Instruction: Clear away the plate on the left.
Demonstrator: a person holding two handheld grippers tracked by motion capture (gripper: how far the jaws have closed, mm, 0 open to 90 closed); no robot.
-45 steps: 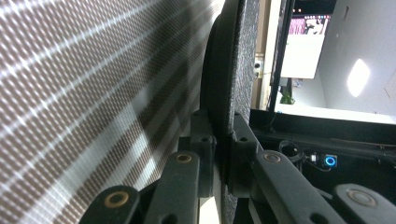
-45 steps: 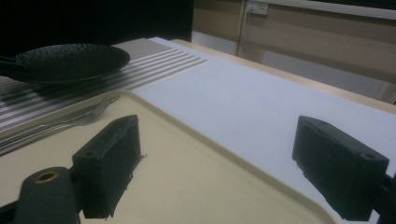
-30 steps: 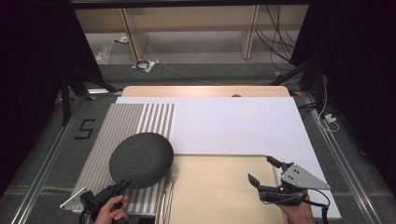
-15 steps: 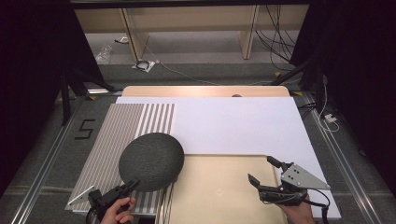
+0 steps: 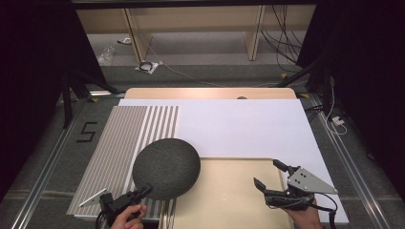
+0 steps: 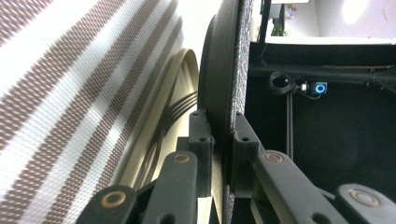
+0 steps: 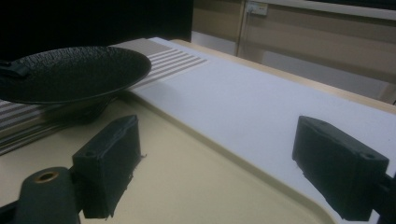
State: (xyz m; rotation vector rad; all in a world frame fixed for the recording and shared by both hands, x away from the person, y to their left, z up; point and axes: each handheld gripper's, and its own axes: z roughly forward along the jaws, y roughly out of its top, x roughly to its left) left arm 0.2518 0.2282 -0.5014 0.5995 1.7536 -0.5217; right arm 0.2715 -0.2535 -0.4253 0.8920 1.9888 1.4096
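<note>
A white sheet is covering most of the table, with a striped placemat lying at its left and a beige tray sitting at the near edge. Over the seam between placemat and tray, a dark round plate is hanging clear of the surface, roughly level, its shadow falling beneath it in the right gripper view. The left gripper is clamping the plate's near rim; in the left gripper view both pads are pressing on the rim, one from each face. The right gripper is resting over the tray's right part with its jaws standing wide apart and nothing between them. The step in hand looks like the carry: the plate is being brought across toward the tray. The next move probably calls for keeping the plate level, since it is hanging from a single rim pinch, then lowering it flat before the left jaws are let go.
</note>
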